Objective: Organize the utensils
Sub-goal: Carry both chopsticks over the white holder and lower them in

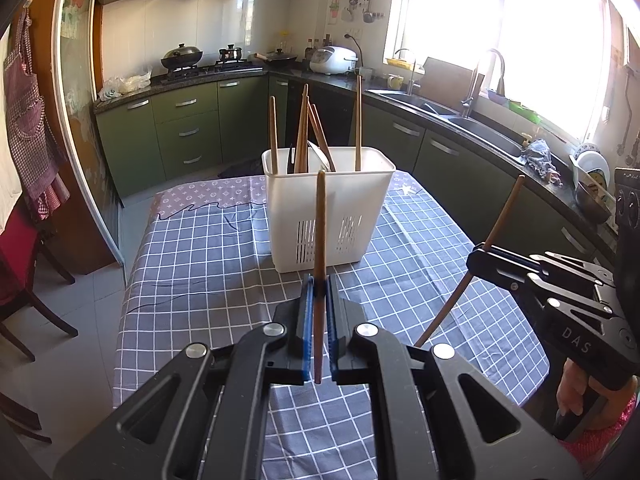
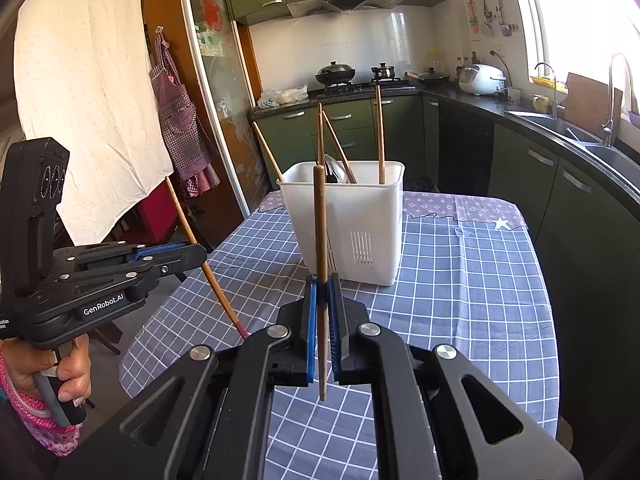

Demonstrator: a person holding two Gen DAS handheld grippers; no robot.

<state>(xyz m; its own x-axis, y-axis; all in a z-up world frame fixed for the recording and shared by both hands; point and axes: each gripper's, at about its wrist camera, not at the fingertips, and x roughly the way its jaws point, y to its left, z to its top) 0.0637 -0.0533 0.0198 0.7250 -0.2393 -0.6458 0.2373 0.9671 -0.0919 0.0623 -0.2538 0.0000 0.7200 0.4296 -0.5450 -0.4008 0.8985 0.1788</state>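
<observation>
Left gripper (image 1: pixel 319 280) & right gripper (image 2: pixel 322 280) jaws each pinching a brown wooden chopstick (image 1: pixel 320 224) upright, white slotted plastic utensil holder (image 1: pixel 328 208) at 12 o'clock on checked-cloth desk (image 1: pixel 208 248).

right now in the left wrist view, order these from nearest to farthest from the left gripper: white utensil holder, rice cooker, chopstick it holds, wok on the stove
1. The chopstick, clamped upright in the left gripper.
2. The white utensil holder, just ahead on the table.
3 and 4. The wok, far left on the stove, and the rice cooker, on the back counter: too close to call.
</observation>
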